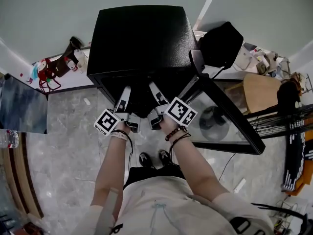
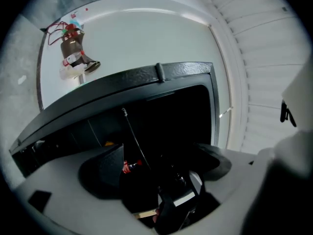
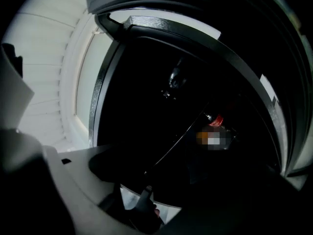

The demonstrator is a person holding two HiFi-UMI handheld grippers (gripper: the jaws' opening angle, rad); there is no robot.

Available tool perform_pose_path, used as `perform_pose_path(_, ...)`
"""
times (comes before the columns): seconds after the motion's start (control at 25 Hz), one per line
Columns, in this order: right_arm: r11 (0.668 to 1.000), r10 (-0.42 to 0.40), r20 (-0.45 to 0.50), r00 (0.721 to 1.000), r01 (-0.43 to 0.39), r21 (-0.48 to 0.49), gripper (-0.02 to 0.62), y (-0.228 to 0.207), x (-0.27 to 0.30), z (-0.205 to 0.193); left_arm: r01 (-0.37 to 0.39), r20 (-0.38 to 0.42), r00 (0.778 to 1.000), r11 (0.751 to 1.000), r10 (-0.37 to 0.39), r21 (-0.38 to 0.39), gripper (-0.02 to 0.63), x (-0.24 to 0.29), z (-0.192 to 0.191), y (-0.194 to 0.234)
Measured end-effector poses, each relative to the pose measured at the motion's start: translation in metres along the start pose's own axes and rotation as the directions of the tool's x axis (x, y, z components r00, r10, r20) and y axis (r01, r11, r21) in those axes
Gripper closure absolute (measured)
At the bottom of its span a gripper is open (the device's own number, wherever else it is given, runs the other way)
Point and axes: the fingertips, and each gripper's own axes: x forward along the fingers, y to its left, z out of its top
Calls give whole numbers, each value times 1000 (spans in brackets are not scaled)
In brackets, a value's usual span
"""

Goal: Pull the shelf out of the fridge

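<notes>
We face the black fridge (image 1: 139, 38) at 12 o'clock, its glass door (image 1: 230, 116) swung open toward 3 o'clock. The left gripper (image 1: 125, 96) and right gripper (image 1: 156, 94) reach inside, fingers (image 2: 105, 173) wide, with the wire shelf (image 2: 134, 141) edge between them, inside the fridge.

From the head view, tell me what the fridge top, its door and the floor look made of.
Fridge top: black, speckled sheen, probably painted metal. Door: see-through pane in black frame, likely glass. Floor: glossy grey veined tiles, marble or look-alike.
</notes>
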Motion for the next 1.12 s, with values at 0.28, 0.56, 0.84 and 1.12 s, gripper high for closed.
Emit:
perform_pose_path(0.28, 980, 31, 67, 997, -44, 193, 252, -18, 23, 3, -50, 5, 999, 992, 51, -120, 169, 17, 1, 33)
perform_pose_path(0.56, 964, 13, 101, 995, -39, 263, 252, -42, 34, 5, -66, 49, 996, 977, 77, -204, 169, 31, 5, 52)
perform_pose_path(0.84, 957, 2, 139, 990, -42, 288, 253, -52, 60, 10, -72, 113, 988, 958, 107, -276, 169, 50, 15, 70)
perform_pose_path(1.12, 955, -18, 210, 978, -45, 292, 253, -64, 72, 21, -66, 177, 977, 956, 120, -286, 170, 58, 24, 82)
